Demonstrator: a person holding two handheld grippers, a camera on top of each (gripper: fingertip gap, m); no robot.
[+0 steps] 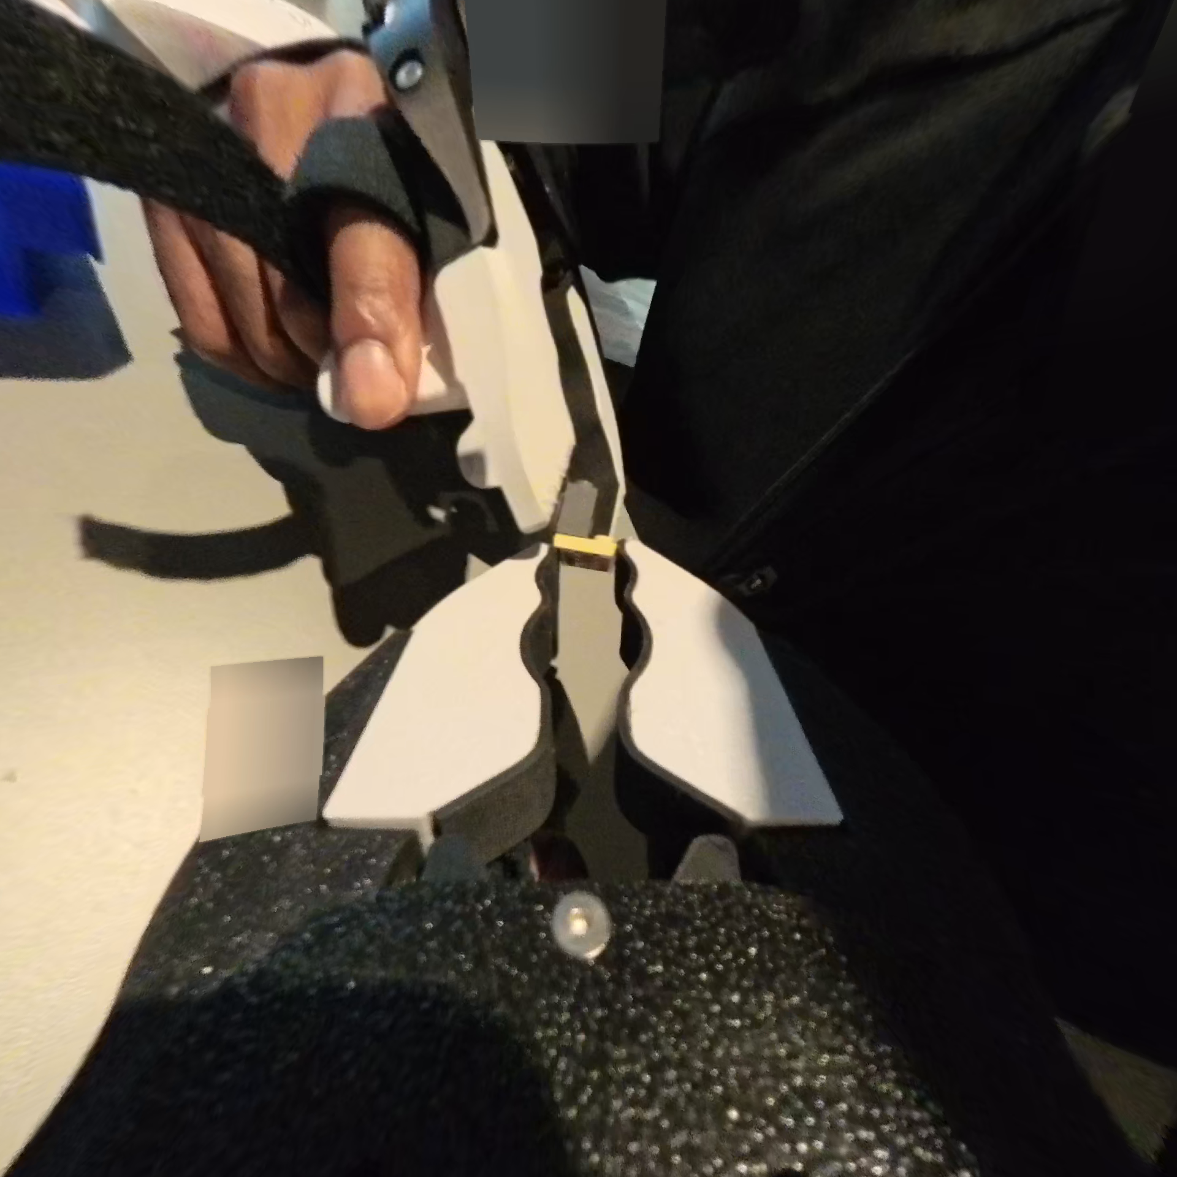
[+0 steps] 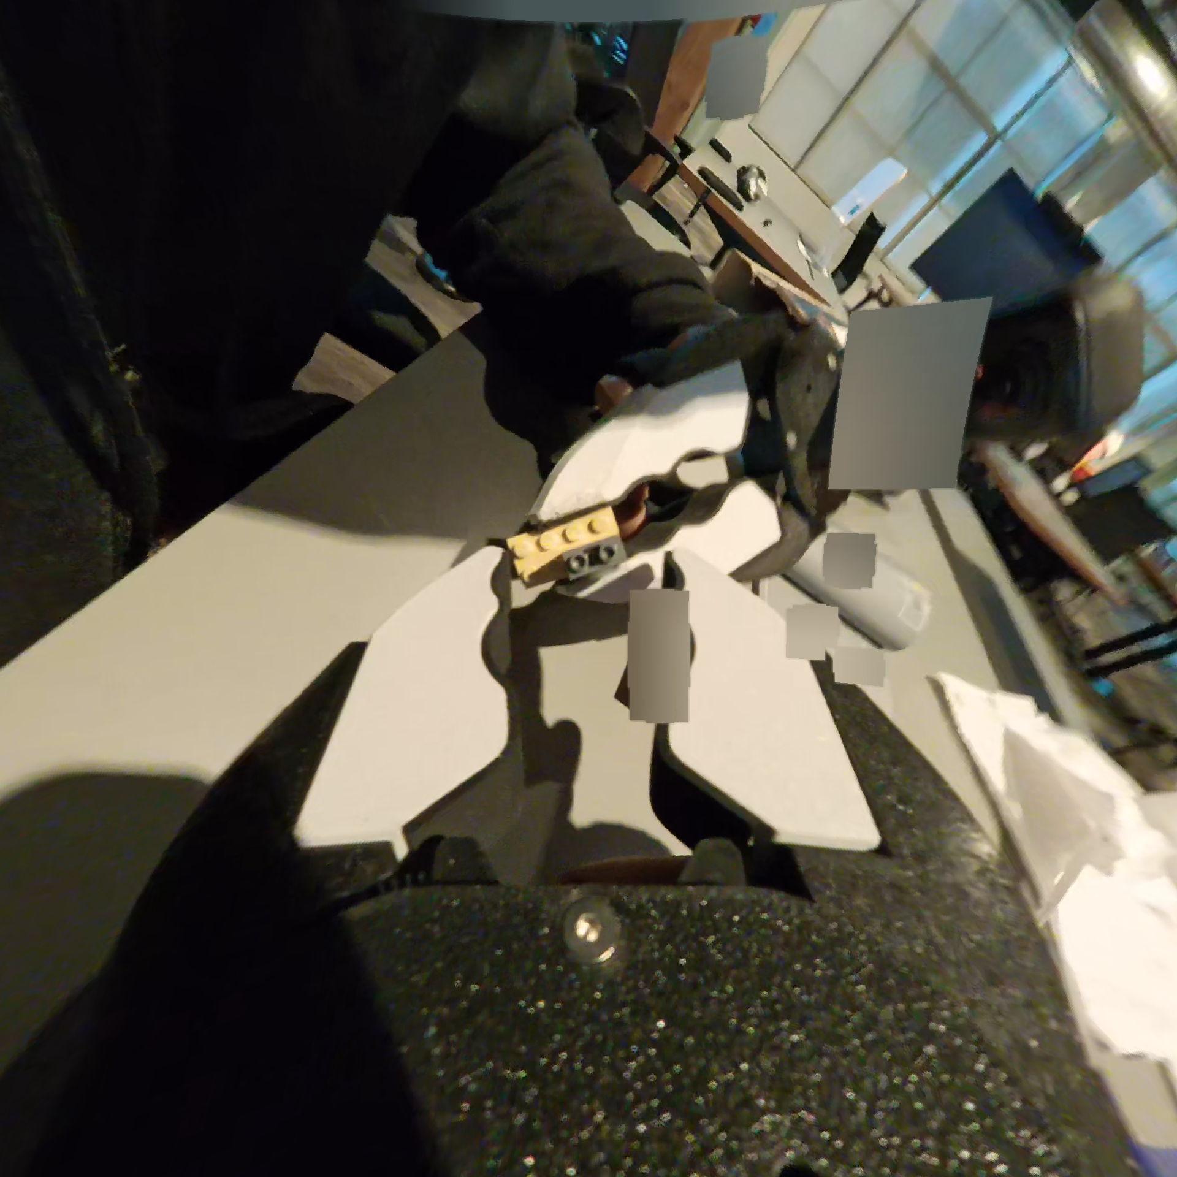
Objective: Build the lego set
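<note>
left gripper (image 1: 584, 560): closed on the tan plate (image 1: 584, 544) at the very tips; held up in the air, above the table (image 2: 191, 637)
right gripper (image 2: 586, 559): fingers spread apart, nothing between them; one tip sits just beside the free end of the tan plate, and I cannot tell if it touches
task piece, position: the tan plate juts out from the left gripper's tips, studs facing the right wrist camera; a dark grey piece (image 2: 592, 562) sits against its lower edge; a brown piece (image 2: 632, 516) lies behind it between the left fingers, mostly hidden
step in hand (judged): seating or adjusting the small sub-assembly between the two grippers
how to do it well (judged): keep the left grip square and firm; bring the right fingers in from the plate's free end; press along the stud axis rather than across it; a tip-only hold may pivot, so push slowly
count, grippers: two
count, tan plates: one; four studs showing in a row
count, dark grey pieces: one; two studs showing
count, brown pieces: one, partial
count, hands in view: one hand (image 1: 286, 299), wrapped around the right gripper's handle
farther off: one crumpled white sheet (image 2: 1083, 860) on the table
</note>
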